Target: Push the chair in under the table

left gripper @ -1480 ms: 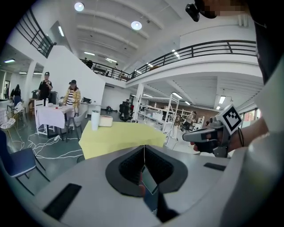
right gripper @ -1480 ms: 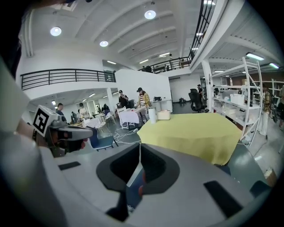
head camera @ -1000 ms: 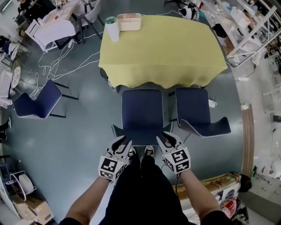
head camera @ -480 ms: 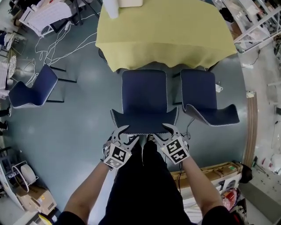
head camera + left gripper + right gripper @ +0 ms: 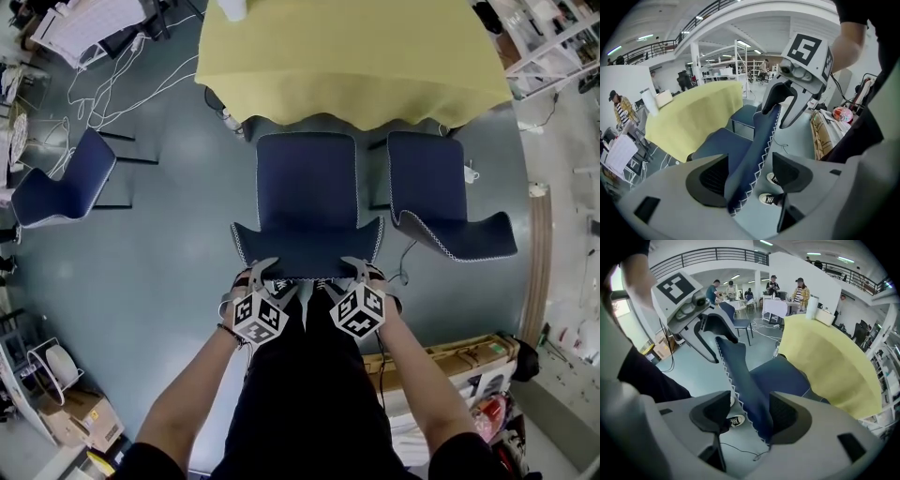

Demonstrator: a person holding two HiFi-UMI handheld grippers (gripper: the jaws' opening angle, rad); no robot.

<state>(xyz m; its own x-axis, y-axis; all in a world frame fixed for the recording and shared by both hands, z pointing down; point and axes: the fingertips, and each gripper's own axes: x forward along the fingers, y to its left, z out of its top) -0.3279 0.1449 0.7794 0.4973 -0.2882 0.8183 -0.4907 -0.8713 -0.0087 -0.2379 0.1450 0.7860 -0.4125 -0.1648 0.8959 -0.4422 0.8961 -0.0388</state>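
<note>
Matt stitched chair point(image 5: 307, 187), cloth-covered table point(image 5: 356, 56)

The chair point(image 5: 307, 187) is navy, edged with white zigzag stitching; the right chair point(image 5: 427, 187) and left chair point(image 5: 61, 183) are navy too. The tablecloth point(image 5: 356, 56) is yellow, the floor point(image 5: 159, 253) grey-blue. The cubes point(image 5: 261, 319) bear black-and-white squares.

Second chair point(image 5: 427, 183) hems the chair point(image 5: 307, 187) rightward; left floor point(image 5: 169, 234) open.

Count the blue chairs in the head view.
3. The middle chair faces the yellow table; the right chair stands beside it; the left chair stands apart. More may be hidden beyond the table.
</note>
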